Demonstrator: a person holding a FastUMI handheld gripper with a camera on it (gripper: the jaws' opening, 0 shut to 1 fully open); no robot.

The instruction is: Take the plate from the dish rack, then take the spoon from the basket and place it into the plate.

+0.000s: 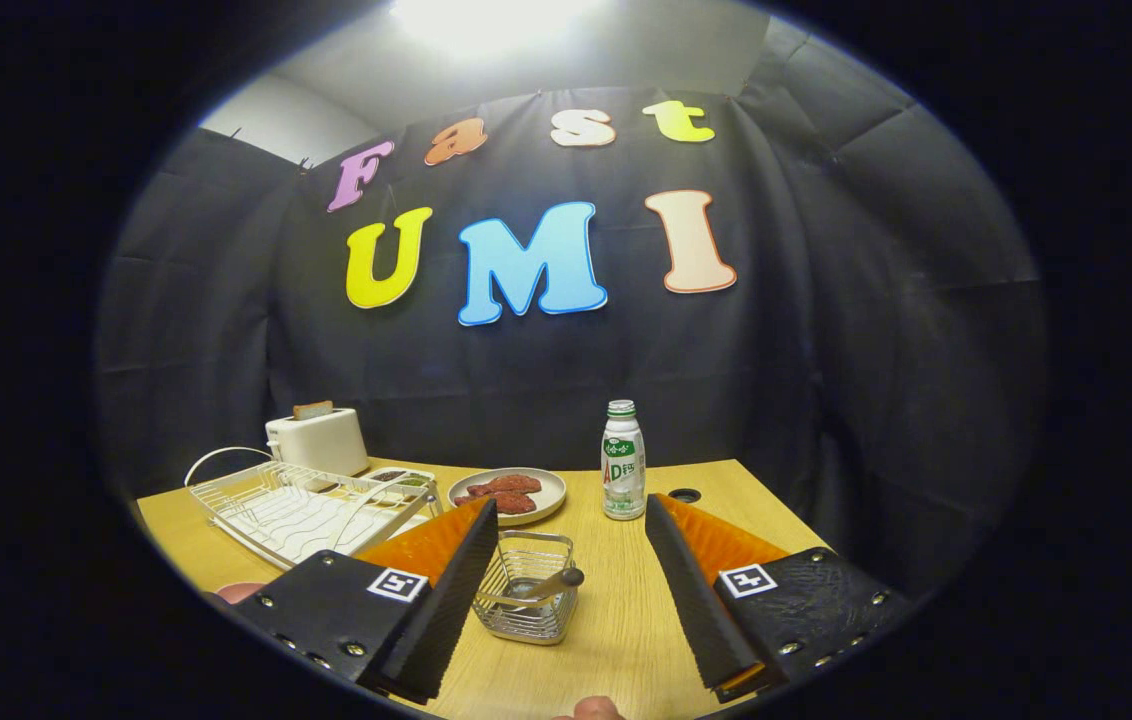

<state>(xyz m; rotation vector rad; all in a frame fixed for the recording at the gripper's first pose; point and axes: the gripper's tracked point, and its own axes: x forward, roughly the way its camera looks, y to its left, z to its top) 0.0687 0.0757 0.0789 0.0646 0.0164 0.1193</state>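
My gripper [570, 506] is open above the wooden table, with nothing between its fingers. A small wire basket [526, 598] stands on the table between the fingers, close to the left one. A spoon [548, 583] lies in the basket, its handle sticking out over the rim toward the right. Beyond the fingertips a round pale plate [511, 496] sits flat on the table with red pieces on it. The white wire dish rack [298, 510] stands to the left of the plate, partly hidden by the left finger.
A white toaster [318, 441] with a slice in it stands behind the rack. A small white bottle with a green cap [622, 462] is upright right of the plate. A dark round hole [684, 495] marks the table [626, 620] near the bottle.
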